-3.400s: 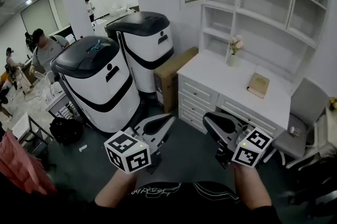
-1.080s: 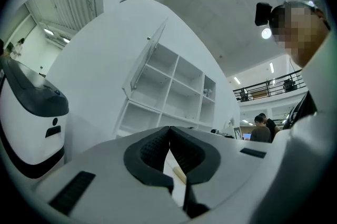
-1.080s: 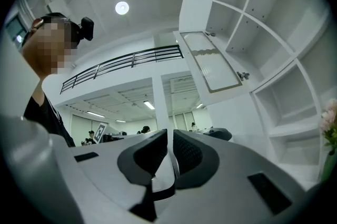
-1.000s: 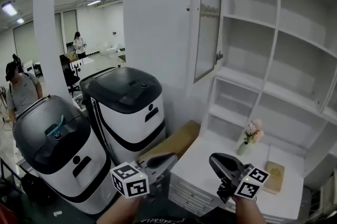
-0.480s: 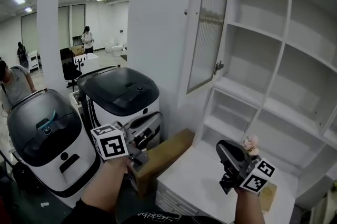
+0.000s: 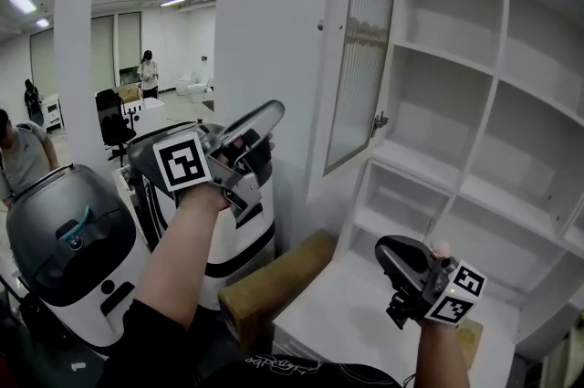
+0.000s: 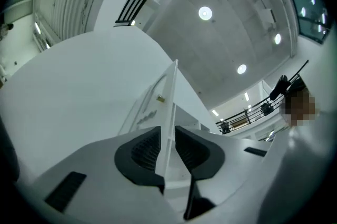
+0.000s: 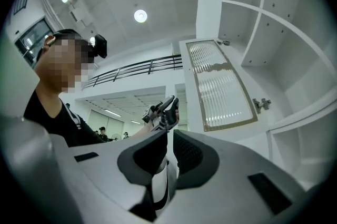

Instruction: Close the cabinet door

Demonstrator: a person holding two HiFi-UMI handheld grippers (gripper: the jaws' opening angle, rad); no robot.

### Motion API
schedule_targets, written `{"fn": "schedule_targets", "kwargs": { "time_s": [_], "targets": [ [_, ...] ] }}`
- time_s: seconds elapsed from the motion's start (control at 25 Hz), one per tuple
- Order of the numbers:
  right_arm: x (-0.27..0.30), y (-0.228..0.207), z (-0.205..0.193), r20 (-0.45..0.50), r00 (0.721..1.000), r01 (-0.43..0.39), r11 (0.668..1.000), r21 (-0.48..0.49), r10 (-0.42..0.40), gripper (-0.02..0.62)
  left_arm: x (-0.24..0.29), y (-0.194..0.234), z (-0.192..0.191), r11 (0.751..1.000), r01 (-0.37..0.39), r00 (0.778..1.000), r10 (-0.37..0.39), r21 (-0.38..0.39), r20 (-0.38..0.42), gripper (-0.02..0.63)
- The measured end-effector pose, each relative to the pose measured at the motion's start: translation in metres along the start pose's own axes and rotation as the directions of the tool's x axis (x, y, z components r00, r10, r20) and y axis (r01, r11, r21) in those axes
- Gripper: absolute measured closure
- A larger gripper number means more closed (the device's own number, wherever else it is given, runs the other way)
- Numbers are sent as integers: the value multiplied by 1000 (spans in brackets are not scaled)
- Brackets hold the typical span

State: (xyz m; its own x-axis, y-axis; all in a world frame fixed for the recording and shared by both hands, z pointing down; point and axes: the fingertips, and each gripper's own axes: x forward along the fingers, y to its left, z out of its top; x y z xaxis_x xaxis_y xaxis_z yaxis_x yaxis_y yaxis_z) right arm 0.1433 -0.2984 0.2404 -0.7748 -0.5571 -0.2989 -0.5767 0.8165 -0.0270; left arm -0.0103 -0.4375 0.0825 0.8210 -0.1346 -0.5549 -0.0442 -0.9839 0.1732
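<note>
The cabinet door (image 6: 360,48), a white frame with ribbed glass, stands swung out to the left of the open shelves (image 6: 474,103). My left gripper (image 6: 272,123) is raised to the left of the door, level with its lower half and apart from it. Its jaws have just been opening and stand a little apart with nothing between them. In the left gripper view (image 7: 168,136) the door's edge (image 7: 169,107) shows far off through the gap. My right gripper (image 6: 388,251) hangs low over the desk, jaws together and empty. The right gripper view (image 8: 170,138) shows the door (image 8: 221,86) and the left gripper (image 8: 167,108).
Two black-and-white machines (image 6: 68,231) (image 6: 233,226) stand at the left, with a cardboard box (image 6: 274,281) beside the white desk (image 6: 338,322). A hinge (image 6: 379,119) sticks out at the door's lower right. People (image 6: 146,71) stand far back in the hall.
My left gripper has risen from desk height to beside the door, and its jaws have parted. The right gripper has lifted slightly and stays low.
</note>
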Motion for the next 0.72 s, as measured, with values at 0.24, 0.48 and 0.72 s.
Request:
{"fn": "schedule_targets", "kwargs": {
  "time_s": [0.24,0.48,0.72],
  "targets": [
    [29,1,10,-3,999,-43,998,-35,43,534,46,18,45,984,174,985,-174,-27,10,456],
    [37,-17,19,-49,998,25,993,-118,-31,534,97,40,72,942,299,954,-294,-153,54,434],
    [22,-11,-6,-74,991,96,977,-191,-111,534,94,31,72,895,415,910,-406,-164,85,436]
  ]
}}
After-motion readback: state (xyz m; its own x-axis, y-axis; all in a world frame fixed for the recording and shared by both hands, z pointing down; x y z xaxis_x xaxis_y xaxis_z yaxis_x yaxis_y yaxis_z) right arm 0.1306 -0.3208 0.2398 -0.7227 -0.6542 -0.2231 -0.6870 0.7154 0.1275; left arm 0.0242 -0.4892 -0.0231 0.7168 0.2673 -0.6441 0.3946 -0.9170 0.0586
